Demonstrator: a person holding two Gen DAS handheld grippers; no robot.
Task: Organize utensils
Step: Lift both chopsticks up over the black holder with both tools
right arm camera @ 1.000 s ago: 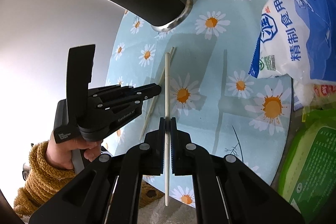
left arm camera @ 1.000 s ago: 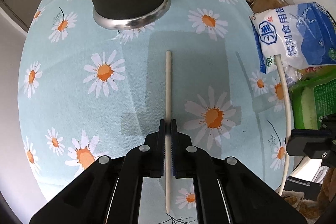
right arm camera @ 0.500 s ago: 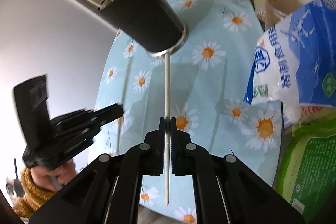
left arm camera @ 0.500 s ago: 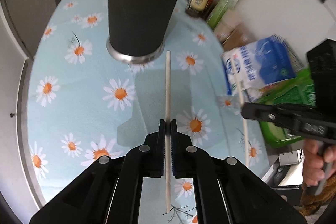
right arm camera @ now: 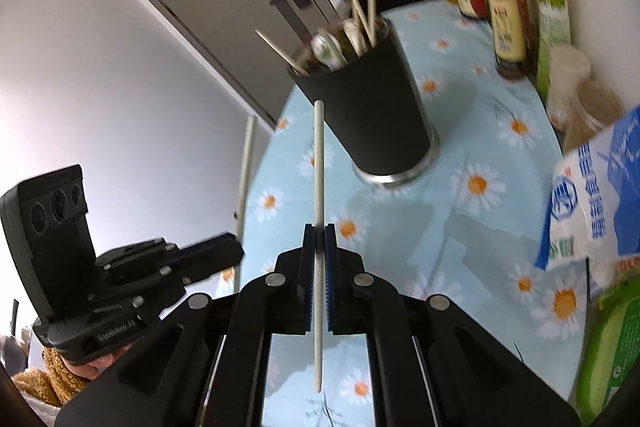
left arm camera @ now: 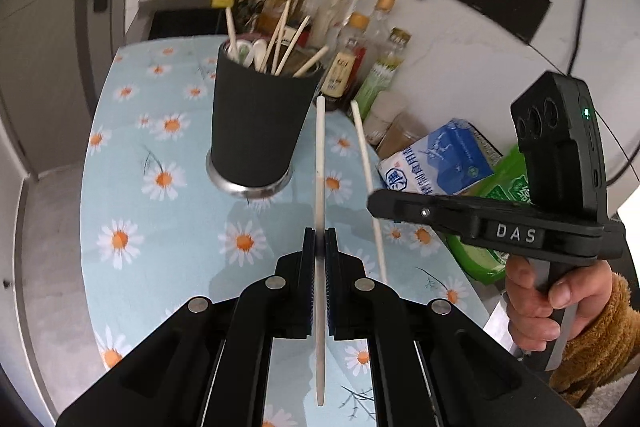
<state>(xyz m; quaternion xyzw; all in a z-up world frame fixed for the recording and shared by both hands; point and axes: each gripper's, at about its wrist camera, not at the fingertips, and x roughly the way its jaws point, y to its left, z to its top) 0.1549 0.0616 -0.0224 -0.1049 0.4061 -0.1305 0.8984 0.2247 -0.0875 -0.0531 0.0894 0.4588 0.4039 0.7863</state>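
Both chopsticks [left arm camera: 320,163] point toward holder [left arm camera: 260,131]

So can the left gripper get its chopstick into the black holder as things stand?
Probably yes. The left gripper is shut on its chopstick, and nothing stands between it and the black holder, whose top still has gaps.

The left gripper [left arm camera: 319,247] clamps a white chopstick [left arm camera: 320,163] above the daisy tablecloth [left arm camera: 160,227], near the black utensil cup [left arm camera: 260,123]; the right gripper [left arm camera: 374,203] pinches another chopstick [left arm camera: 366,163]
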